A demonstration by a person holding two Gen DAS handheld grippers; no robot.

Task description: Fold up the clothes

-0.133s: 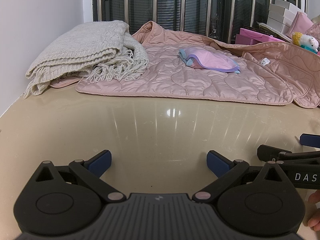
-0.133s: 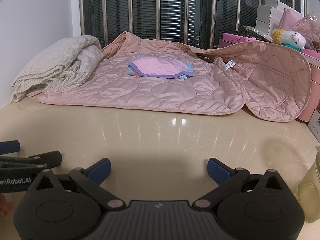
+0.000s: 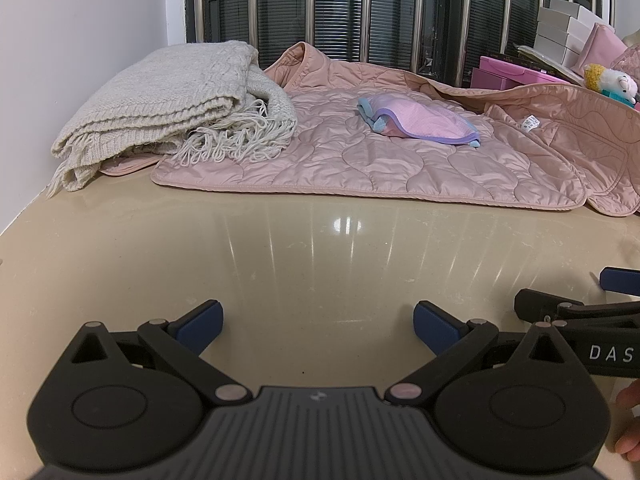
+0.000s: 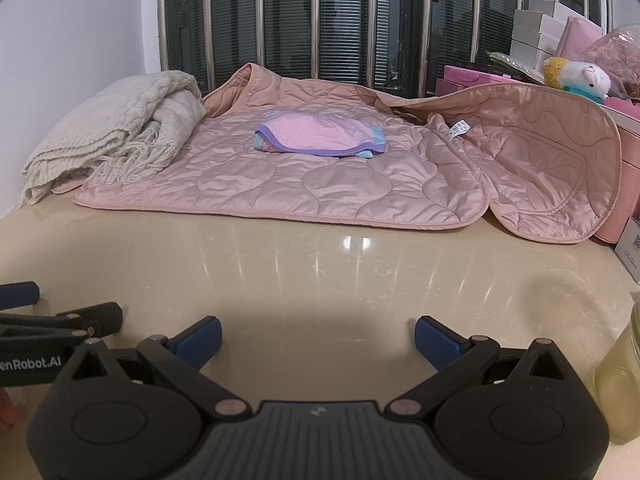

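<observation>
Centrally, a pink quilted jacket [image 4: 320,176] lies spread flat at the far side of the beige surface [image 4: 320,272], with a small folded pink-and-purple garment [image 4: 320,136] resting on it. Beside it, left, a folded cream knit scarf [image 3: 168,112] overlaps its edge. Nearer, both the left tongs [image 3: 318,322] and the right tongs [image 4: 318,338] hover wide open, empty, well apart from the clothes.

Worktop [image 3: 320,264]: glossy beige stone, reflective. Jacket [image 3: 400,160]: pink quilted cloth, satin sheen. Blanket [image 3: 168,108]: coarse cream knit, fringed. Fingers [image 3: 200,322]: matt black plastic, blue pads.
</observation>
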